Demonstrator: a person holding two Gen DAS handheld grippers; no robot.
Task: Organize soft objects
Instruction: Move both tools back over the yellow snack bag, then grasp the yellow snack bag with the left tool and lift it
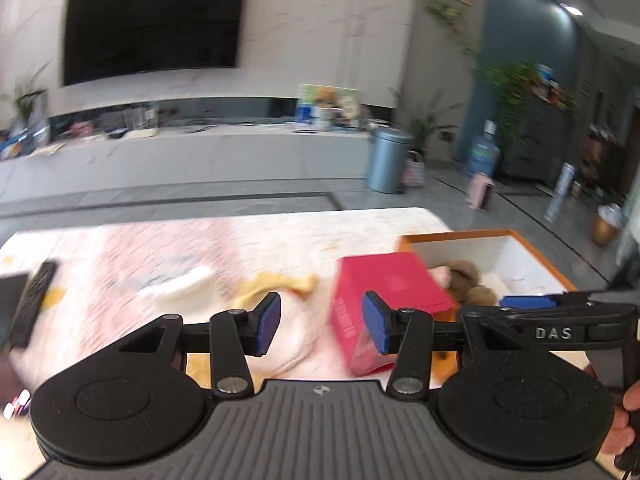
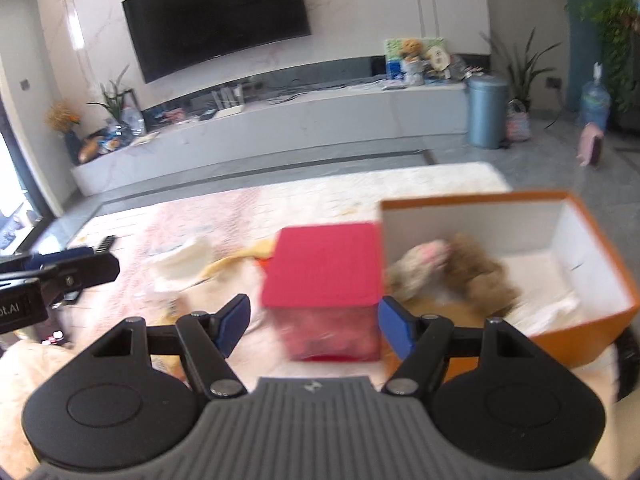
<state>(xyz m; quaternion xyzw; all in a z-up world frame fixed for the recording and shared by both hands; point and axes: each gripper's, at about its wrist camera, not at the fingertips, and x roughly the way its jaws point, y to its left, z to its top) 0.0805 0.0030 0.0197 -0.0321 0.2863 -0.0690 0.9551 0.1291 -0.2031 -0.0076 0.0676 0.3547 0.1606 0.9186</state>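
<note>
Pale table [image 1: 280, 232] cluttered; both the left gripper [image 1: 322, 322] and right gripper [image 2: 314, 322] gaped empty. Red box [image 2: 324, 264] crowded orange box [image 2: 592, 224] at the right edge; reaching for the cream cloth [image 2: 184, 262] risked knocking it.

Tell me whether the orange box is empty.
Not empty: the open orange box holds brown plush toys against its white lining.

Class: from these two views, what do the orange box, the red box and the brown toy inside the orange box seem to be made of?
Orange box: probably stiff cardboard, matte; thin straight walls, white inside.
Red box: likely card or plastic; flat matte top, sharp edges, though blurred.
Brown toy: plush fabric; fuzzy, lumpy outline.
</note>
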